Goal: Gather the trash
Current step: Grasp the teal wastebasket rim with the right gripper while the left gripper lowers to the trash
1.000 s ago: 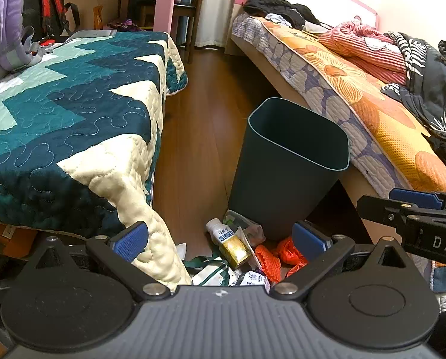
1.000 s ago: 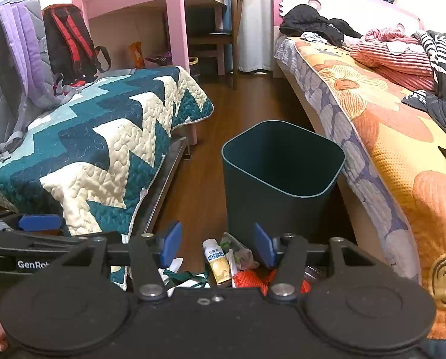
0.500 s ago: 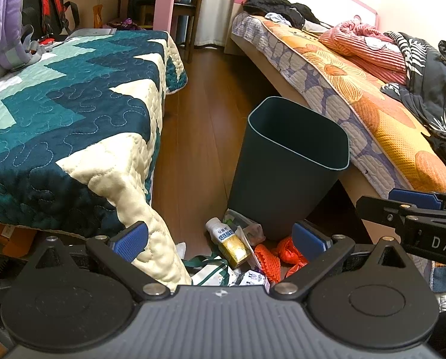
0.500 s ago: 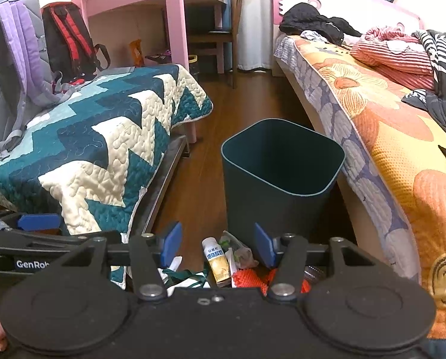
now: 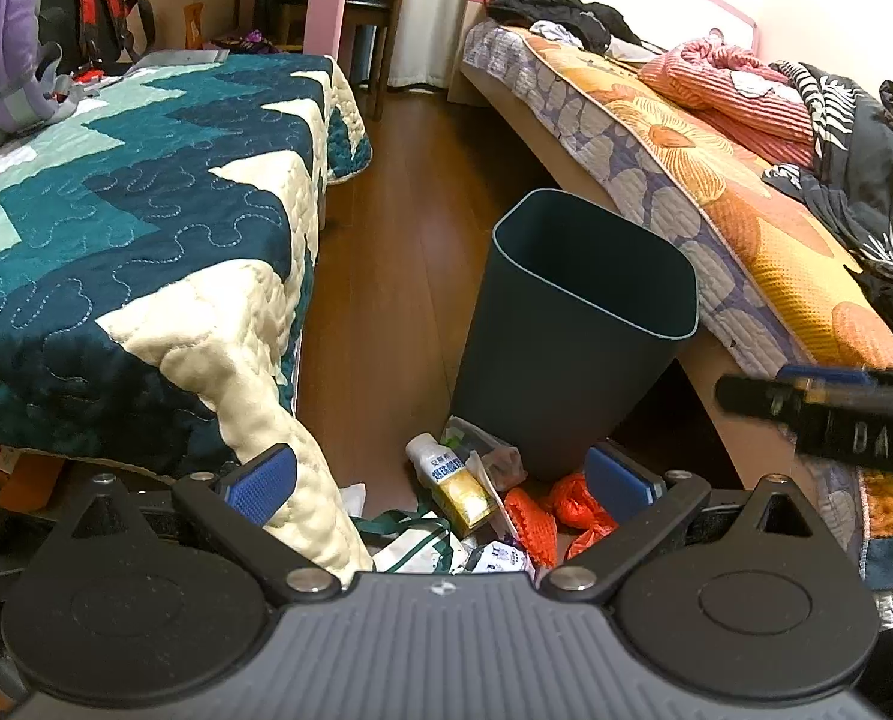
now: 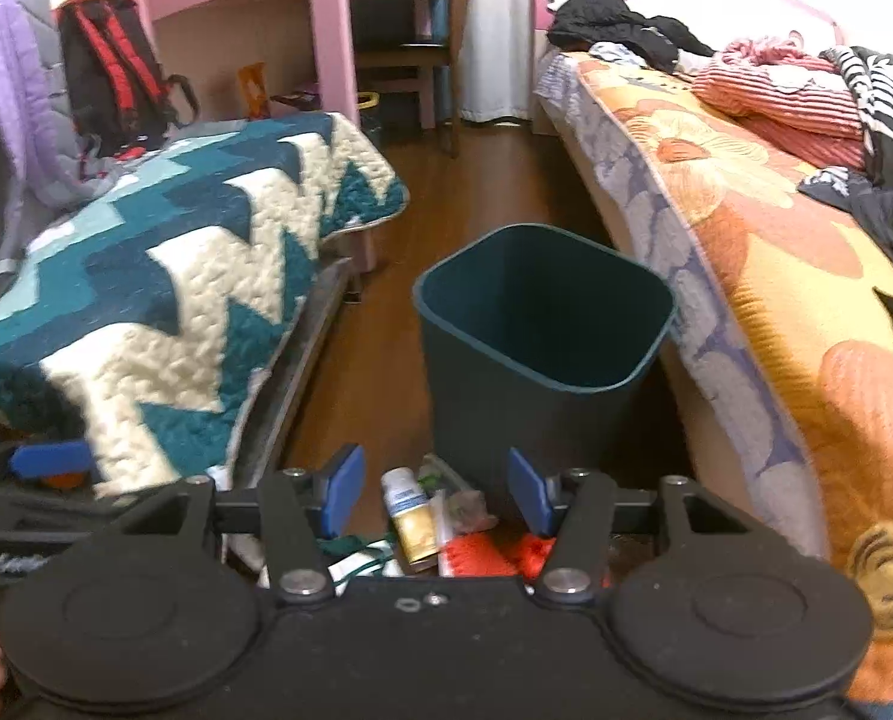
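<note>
Warm, even indoor light, soft shadows under the dark green plastic bin (image 5: 572,324). Fisheye bending curves both frames' edges. The right wrist view is motion-blurred; the left is sharp.

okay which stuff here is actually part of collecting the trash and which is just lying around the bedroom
Part of the job:
- dark green bin
- small bottle with yellow label
- orange netting and plastic
- white paper bag with green handles
- left gripper and right gripper, both open

Just lying about:
- teal zigzag quilt
- orange floral bedspread
- striped pink clothing
- red and black backpack
</note>
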Action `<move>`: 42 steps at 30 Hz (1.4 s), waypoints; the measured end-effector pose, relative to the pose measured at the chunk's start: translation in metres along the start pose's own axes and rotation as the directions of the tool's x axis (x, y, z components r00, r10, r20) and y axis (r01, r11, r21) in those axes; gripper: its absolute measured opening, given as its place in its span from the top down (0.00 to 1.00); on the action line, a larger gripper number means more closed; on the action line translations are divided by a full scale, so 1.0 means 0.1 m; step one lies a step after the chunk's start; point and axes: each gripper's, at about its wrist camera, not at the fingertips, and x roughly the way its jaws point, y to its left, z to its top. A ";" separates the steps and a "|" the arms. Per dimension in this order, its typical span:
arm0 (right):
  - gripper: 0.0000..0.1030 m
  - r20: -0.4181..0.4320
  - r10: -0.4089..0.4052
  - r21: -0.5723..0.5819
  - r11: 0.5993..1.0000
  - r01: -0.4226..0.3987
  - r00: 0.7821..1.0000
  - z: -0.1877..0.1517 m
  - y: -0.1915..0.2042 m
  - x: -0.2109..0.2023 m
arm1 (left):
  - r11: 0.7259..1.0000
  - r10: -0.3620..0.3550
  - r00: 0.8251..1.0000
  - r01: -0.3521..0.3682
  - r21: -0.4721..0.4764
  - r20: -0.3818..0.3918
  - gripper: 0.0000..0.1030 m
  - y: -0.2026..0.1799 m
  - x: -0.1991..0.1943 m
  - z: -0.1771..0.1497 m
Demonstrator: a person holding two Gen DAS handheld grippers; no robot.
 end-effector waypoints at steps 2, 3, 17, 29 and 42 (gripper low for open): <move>0.48 -0.004 -0.001 0.014 1.000 0.001 1.000 0.10 -0.12 0.07 | 1.000 -0.004 1.000 0.004 -0.005 -0.008 0.00 -0.01 0.03 0.01; 0.48 -0.002 -0.009 0.010 1.000 0.009 1.000 0.15 -0.17 0.12 | 1.000 -0.006 1.000 0.006 -0.007 -0.012 0.00 -0.01 0.04 0.02; 0.50 -0.133 -0.203 0.169 0.960 0.224 0.970 0.69 -1.24 1.64 | 0.999 -0.001 0.999 0.004 0.054 -0.053 0.00 0.00 0.18 -0.10; 0.55 -0.268 -0.189 0.263 0.929 0.261 0.945 0.47 -1.41 2.23 | 0.994 0.002 0.995 0.010 0.109 -0.103 0.00 0.10 0.33 -0.22; 0.90 -0.275 -0.289 0.094 0.941 0.325 0.917 0.37 -1.21 2.38 | 0.966 -0.015 0.967 0.080 0.247 -0.256 0.00 -0.12 0.91 -0.44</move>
